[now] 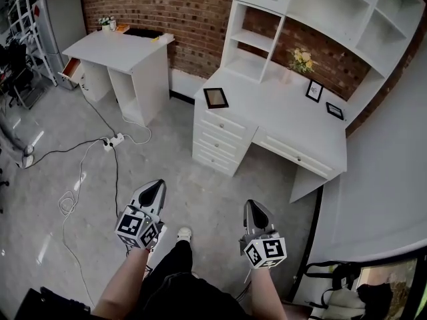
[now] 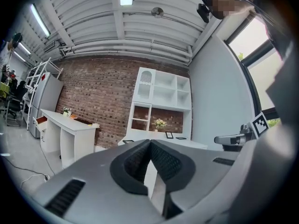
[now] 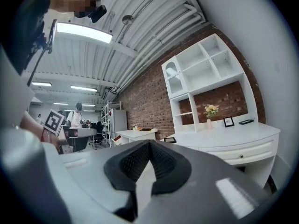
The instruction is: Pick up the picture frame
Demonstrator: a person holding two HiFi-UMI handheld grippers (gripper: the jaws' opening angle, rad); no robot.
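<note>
A dark picture frame (image 1: 215,97) lies flat on the near left corner of the white shelf desk (image 1: 267,112). A second small frame (image 1: 313,91) stands near the desk's back, and a third frame (image 1: 335,111) lies flat at its right end. Both grippers hang level over the floor, well short of the desk. My left gripper (image 1: 159,184) is shut with nothing in it, its tips meeting in the left gripper view (image 2: 149,143). My right gripper (image 1: 251,205) is likewise shut and empty (image 3: 149,143). The corner frame (image 3: 169,139) shows just above its jaws.
A vase of yellow flowers (image 1: 301,60) stands on the desk by the shelves. Another white desk (image 1: 120,45) is at the back left. A power strip (image 1: 113,141) and cables lie on the floor to the left. A bag (image 1: 347,292) sits at the lower right.
</note>
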